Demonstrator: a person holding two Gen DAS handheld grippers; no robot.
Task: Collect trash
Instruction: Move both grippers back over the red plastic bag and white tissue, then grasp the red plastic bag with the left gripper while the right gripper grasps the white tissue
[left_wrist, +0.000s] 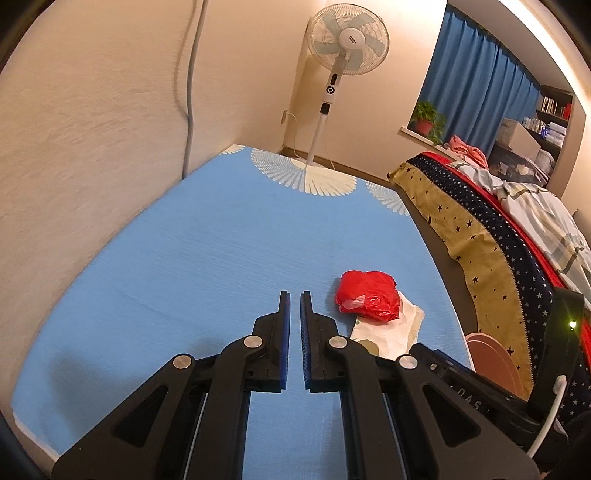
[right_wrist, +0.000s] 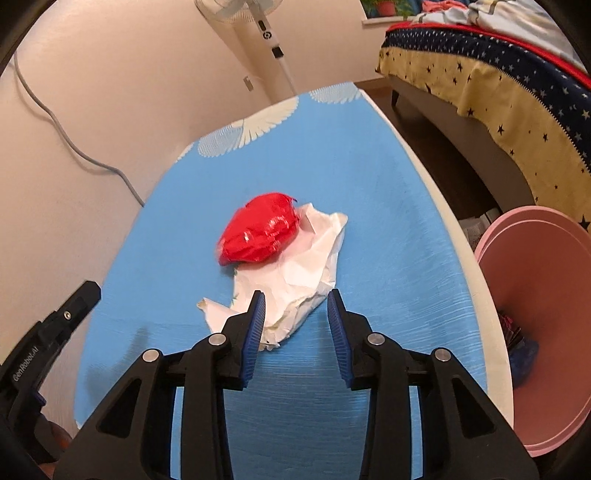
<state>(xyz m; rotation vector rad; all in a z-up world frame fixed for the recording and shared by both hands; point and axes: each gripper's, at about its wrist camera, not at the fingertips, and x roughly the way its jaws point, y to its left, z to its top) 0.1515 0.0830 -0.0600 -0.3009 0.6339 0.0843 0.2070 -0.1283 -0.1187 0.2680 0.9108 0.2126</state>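
I hold my right gripper (right_wrist: 296, 295) low over the near end of the crumpled white paper (right_wrist: 295, 269), jaws parted and empty, so that the paper's near edge sits just ahead of the gap between them; the pads touch nothing that I can make out. The paper lies on the blue tablecloth (right_wrist: 388, 206), towards the table's right half, with the red plastic bag (right_wrist: 258, 232) resting on its far left part; the paper's long axis runs from near me away toward the far right, its widest end farthest off. I judge that approaching from the near end spares the bag. The pink bin (right_wrist: 535, 295) stands just beside the table's right edge, already holding some waste, a short carry away. My left gripper (left_wrist: 295, 295) is clenched on nothing, parked left of the bag, clear of the working side.
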